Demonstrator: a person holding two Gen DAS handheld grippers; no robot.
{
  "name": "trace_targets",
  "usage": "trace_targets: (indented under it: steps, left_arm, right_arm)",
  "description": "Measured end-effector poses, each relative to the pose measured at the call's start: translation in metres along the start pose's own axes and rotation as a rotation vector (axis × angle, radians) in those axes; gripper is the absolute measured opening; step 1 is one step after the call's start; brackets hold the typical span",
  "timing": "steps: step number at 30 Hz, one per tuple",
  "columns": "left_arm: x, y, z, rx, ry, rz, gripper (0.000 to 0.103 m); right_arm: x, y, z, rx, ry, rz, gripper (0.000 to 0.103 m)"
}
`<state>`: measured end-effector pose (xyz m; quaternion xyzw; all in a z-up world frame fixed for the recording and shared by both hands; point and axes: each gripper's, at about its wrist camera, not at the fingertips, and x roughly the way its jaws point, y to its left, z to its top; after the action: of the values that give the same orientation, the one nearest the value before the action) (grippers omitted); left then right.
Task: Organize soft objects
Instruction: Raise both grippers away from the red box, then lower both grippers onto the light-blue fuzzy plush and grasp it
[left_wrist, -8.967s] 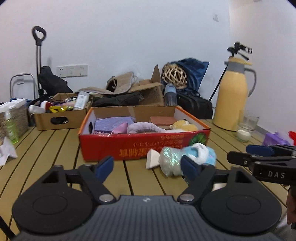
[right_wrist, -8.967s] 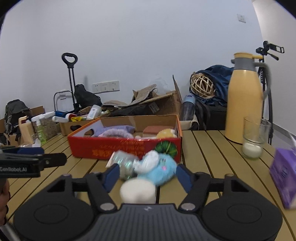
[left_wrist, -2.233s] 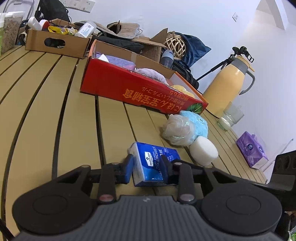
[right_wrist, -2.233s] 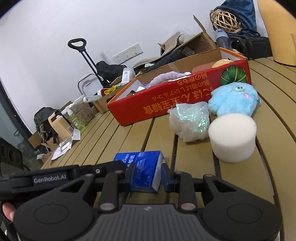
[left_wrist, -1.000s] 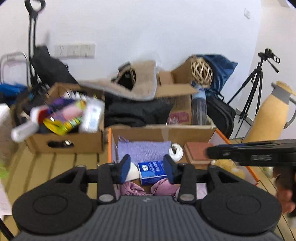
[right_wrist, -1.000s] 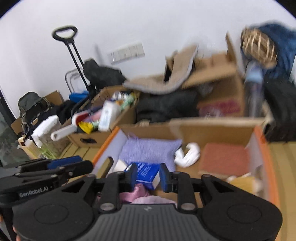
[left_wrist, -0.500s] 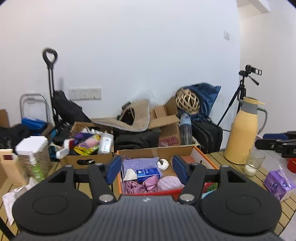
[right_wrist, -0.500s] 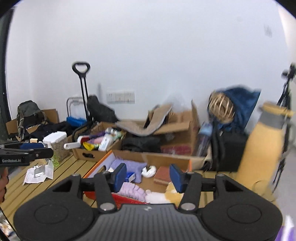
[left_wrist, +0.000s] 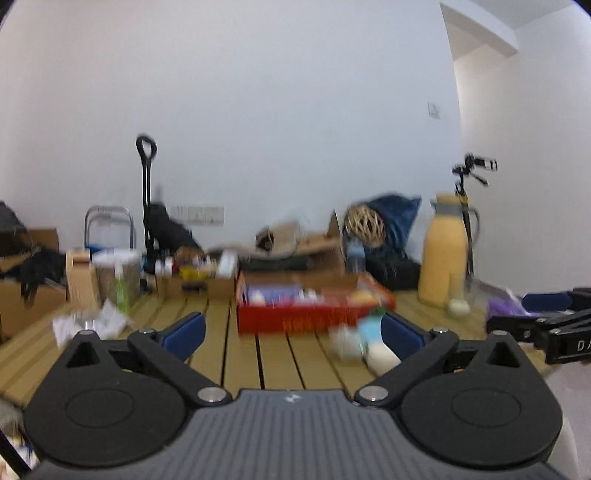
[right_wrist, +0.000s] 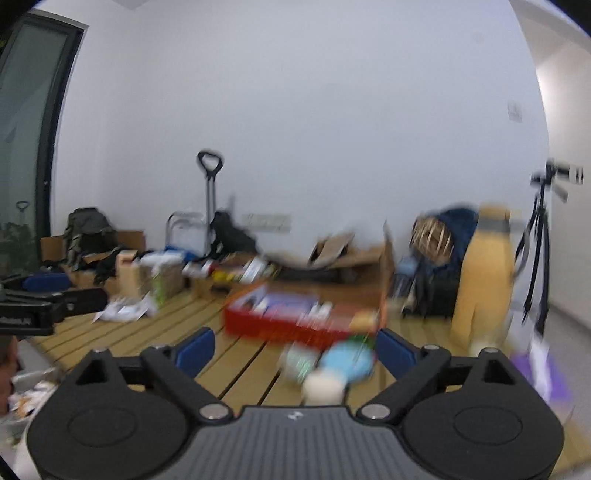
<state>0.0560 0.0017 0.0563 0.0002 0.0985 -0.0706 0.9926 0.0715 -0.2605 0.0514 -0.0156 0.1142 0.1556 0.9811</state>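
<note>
Both views are smeared by motion. The red cardboard box (left_wrist: 310, 318) (right_wrist: 291, 328) stands mid-table, its contents too blurred to tell apart. In front of its right end lie a blue plush toy (left_wrist: 371, 328) (right_wrist: 347, 361), a shiny crumpled puff (left_wrist: 341, 342) (right_wrist: 299, 363) and a white foam cylinder (left_wrist: 381, 356) (right_wrist: 323, 389). My left gripper (left_wrist: 292, 332) hangs well short of the box, jaws opening wide, nothing between them. My right gripper (right_wrist: 295, 352) is likewise back from the box, jaws opening and empty.
A yellow thermos (left_wrist: 443, 266) (right_wrist: 484, 284), a small glass (left_wrist: 458, 304) and a purple tissue pack (left_wrist: 502, 308) stand at the right. A cardboard box of bottles (left_wrist: 199, 280) sits behind the red box. Crumpled paper (left_wrist: 92, 322) lies at the left.
Both grippers have pulled far back from over the red box and opened wide. The blue tissue pack they held together has stayed in the box.
</note>
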Motion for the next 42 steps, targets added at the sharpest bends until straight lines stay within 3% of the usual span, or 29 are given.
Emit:
trace_targets:
  steps: [4,10,17,22,25,30,33,35,37,42]
  left_arm:
    - [0.004,-0.007,-0.012,0.069,0.051,-0.012,0.103]
    - [0.028,-0.003,-0.011,-0.004,0.071,-0.024,0.103]
    - [0.107,-0.015,-0.005,-0.021,0.151,-0.12,0.102]
    - [0.19,-0.036,0.012,-0.001,0.202,-0.229,0.077]
    - [0.25,-0.044,0.027,-0.002,0.227,-0.316,0.073]
    - [0.359,-0.055,0.019,-0.025,0.445,-0.394,0.068]
    - [0.409,-0.053,0.004,-0.094,0.575,-0.408,0.052]
    - [0.427,-0.049,-0.005,-0.148,0.623,-0.428,0.047]
    - [0.437,-0.045,-0.012,-0.192,0.649,-0.465,0.034]
    - [0.44,-0.036,-0.016,-0.251,0.66,-0.496,0.032]
  right_arm:
    - [-0.013,0.005,-0.033,0.106,0.071,0.026,0.094]
    - [-0.003,0.002,-0.038,0.089,0.067,-0.031,0.093]
    - [0.052,-0.032,-0.041,0.142,0.119,-0.068,0.086]
    - [0.109,-0.073,-0.037,0.24,0.167,-0.084,0.069]
    - [0.152,-0.098,-0.036,0.3,0.215,-0.075,0.064]
    - [0.223,-0.123,-0.03,0.33,0.242,-0.062,0.06]
    - [0.263,-0.13,-0.032,0.322,0.269,-0.068,0.058]
    - [0.286,-0.135,-0.037,0.355,0.3,-0.076,0.054]
    - [0.301,-0.139,-0.044,0.412,0.311,-0.057,0.043]
    - [0.309,-0.142,-0.049,0.428,0.288,-0.057,0.039]
